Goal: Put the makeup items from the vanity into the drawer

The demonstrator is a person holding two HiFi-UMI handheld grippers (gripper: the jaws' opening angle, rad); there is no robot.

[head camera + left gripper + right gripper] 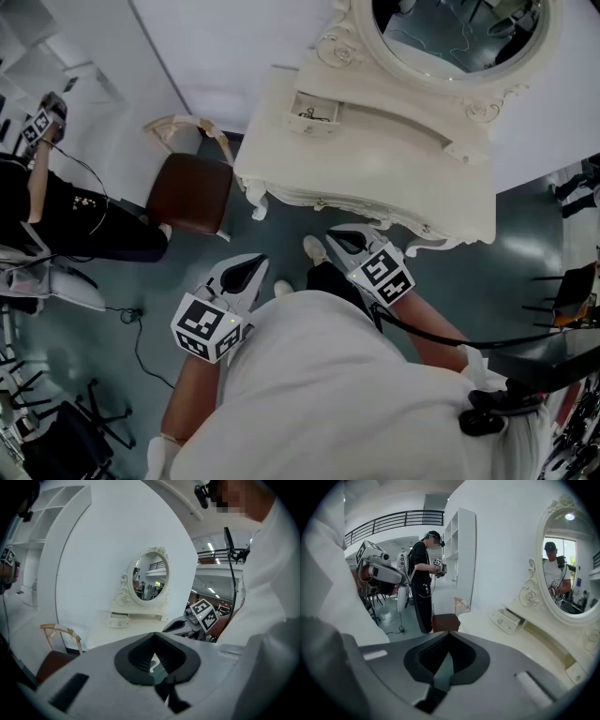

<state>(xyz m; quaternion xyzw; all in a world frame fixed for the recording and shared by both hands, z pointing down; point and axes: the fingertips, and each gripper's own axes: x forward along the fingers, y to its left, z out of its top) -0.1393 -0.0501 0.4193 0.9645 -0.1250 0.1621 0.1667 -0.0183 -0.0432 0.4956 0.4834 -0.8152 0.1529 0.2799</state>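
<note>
**A:** Status? Anything in the drawer yet?

**B:** Can't confirm. The small drawer (313,111) sits on top of the vanity (375,159), left of the mirror (459,37), and it's pulled open. Head view shows a thin dark squiggle (315,114) at it. Could be an item, could be a handle, too small to tell.

**A:** Any makeup items on the top?

**B:** None I can make out. The top looks bare in the head view and the right gripper view.

**A:** Grippers?

**B:** Left gripper (248,267): jaws together, nothing betw. them. Right gripper (345,240): same, closed and empty. Both are held in close to the person's body, just short of the vanity's front edge and well apart from the drawer.

**A:** So done, or not started?

**B:** Bare top plus open drawer leans toward the items being in, w/ only pushing the drawer shut left to do. That's a guess, since the drawer's inside isn't readable from here.

**A:** Anything in the way?

**B:** No. There's a chair (192,192) w/ a brown seat left of the vanity and a second person (56,216) in black farther left, both clear of the drawer.
</note>
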